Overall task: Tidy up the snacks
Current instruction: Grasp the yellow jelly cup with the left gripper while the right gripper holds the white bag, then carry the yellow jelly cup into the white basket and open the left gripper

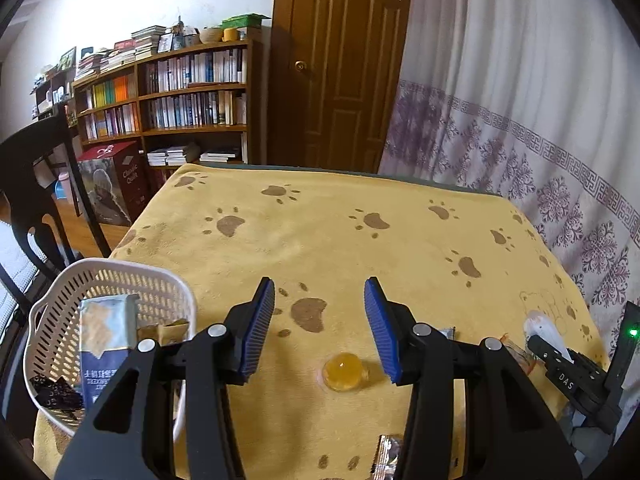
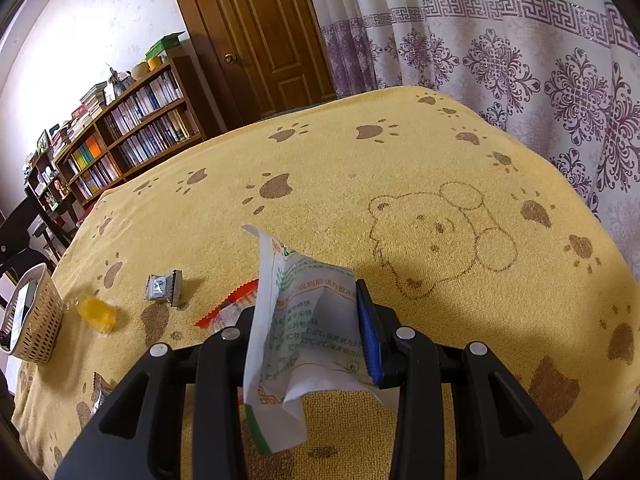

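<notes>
My left gripper (image 1: 319,300) hangs above the yellow paw-print blanket (image 1: 360,240) with its blue pads spread wide and nothing between them. Landmark for positions: the white slotted basket (image 1: 60,308).

Basket stands at the blanket's near left edge in the left wrist view. Inside it: a tall blue-grey cracker pack (image 1: 105,344) standing upright, a small tan packet (image 1: 170,330) beside the pack, and a black wrapper (image 1: 54,396) low against the front wall.

Amber jelly cup (image 1: 345,372) lies on the blanket to the right of the basket, apart from it, just inside the right pad of my left gripper but below it, not touching. Right wrist view shows the same jelly cup (image 2: 97,313) near the basket (image 2: 38,320).

Small silver wrapped candy (image 2: 163,287) lies farther from the basket than the jelly cup, on the same side. A red-edged clear wrapper (image 2: 228,308) lies farther still, partly hidden behind my right gripper.

My right gripper (image 2: 312,312) is clamped on a white snack pouch with green print (image 2: 296,320). The pouch is crumpled, its top corner standing above the fingers, its lower end hanging clear over the blanket. Right blue pad presses its side; left pad hidden behind the pouch.

A foil packet (image 1: 386,456) lies at the near blanket edge, right of the basket.
</notes>
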{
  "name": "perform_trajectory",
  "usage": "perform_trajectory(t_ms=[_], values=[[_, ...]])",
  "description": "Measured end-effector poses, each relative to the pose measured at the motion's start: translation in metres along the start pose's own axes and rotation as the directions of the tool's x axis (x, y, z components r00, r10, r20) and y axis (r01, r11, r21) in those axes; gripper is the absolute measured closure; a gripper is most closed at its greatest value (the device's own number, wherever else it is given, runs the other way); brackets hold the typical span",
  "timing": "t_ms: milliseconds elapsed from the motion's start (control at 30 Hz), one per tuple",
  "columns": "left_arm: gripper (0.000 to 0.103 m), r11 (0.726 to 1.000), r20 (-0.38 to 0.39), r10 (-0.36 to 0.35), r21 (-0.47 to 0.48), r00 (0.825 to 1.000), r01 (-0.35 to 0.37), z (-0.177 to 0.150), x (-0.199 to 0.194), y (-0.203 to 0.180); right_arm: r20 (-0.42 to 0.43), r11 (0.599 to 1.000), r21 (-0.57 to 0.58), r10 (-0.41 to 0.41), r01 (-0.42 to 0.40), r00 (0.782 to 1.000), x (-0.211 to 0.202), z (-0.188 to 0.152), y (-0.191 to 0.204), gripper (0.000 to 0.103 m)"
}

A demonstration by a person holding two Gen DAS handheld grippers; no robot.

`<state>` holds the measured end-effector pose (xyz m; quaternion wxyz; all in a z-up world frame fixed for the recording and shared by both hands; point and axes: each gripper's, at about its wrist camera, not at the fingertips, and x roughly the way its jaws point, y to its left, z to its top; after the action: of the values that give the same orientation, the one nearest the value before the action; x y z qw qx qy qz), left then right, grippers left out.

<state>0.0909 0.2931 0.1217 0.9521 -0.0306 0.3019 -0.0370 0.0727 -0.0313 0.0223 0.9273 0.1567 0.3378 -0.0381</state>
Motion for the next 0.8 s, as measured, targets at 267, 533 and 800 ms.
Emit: perform_trajectory(t_ms=[267, 533, 800], values=[[0.040, 0.999, -0.102, -0.026, 0.033, 0.994, 0.029, -0.025, 0.032, -0.017, 0.002, 1.000, 0.004, 0.001, -0.001, 1.000, 0.000, 0.000, -0.001, 0.067], [0.041, 0.998, -0.196, -0.018, 0.059, 0.980, 0.030, -0.054, 0.075, -0.030, 0.003, 1.000, 0.003, 0.008, -0.008, 1.000, -0.001, 0.000, -0.001, 0.067], [0.069, 0.998, -0.225, -0.023, 0.059, 0.974, 0.037, -0.067, 0.090, -0.027, 0.003, 1.000, 0.003, 0.008, -0.008, 1.000, -0.001, -0.001, 0.000, 0.067]])
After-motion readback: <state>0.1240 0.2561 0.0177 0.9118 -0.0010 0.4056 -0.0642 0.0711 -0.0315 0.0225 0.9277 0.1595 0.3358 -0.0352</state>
